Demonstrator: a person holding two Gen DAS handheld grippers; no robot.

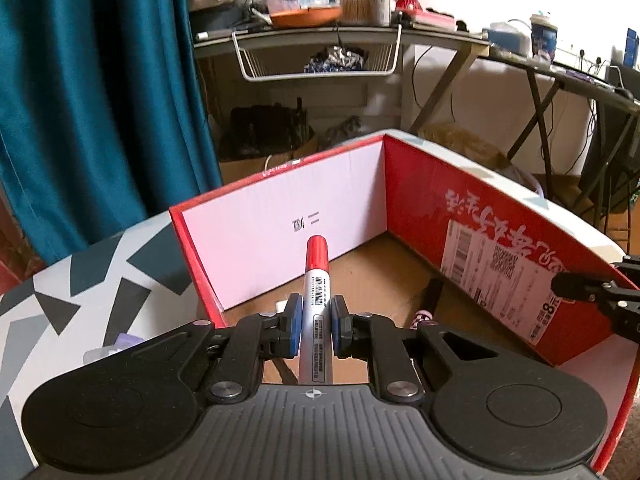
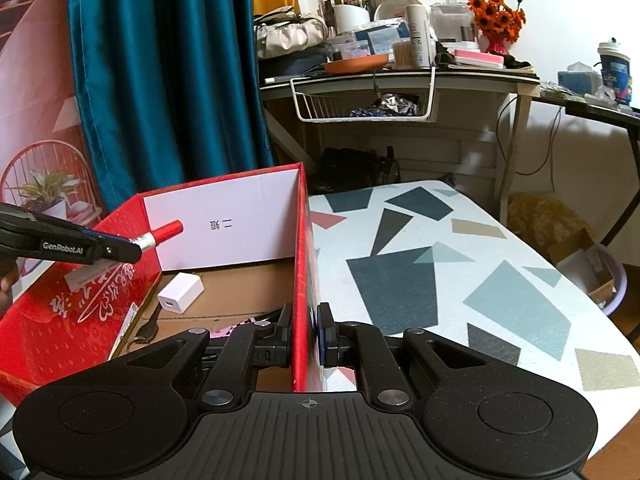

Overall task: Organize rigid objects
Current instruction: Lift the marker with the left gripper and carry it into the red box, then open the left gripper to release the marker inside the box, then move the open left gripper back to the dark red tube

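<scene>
Left gripper (image 1: 316, 312): jaws clamped on a red-capped marker (image 1: 316, 280), blue pads pressed against both sides of the grey barrel. The marker is held pointing forward and downward, cap leading, above the open red cardboard box (image 1: 280, 236). From the right wrist view the same marker (image 2: 162, 234) is seen protruding over the box's left wall.

Right gripper (image 2: 306, 334): jaws pinched on the box's right wall (image 2: 301, 280), one pad inside, one outside. Wall held upright.

Box stands on a table with a geometric-patterned cover (image 2: 440, 264). Inside, on the brown floor, a white charger block (image 2: 180, 292) is seen lying, with a dark cable beside it.
</scene>
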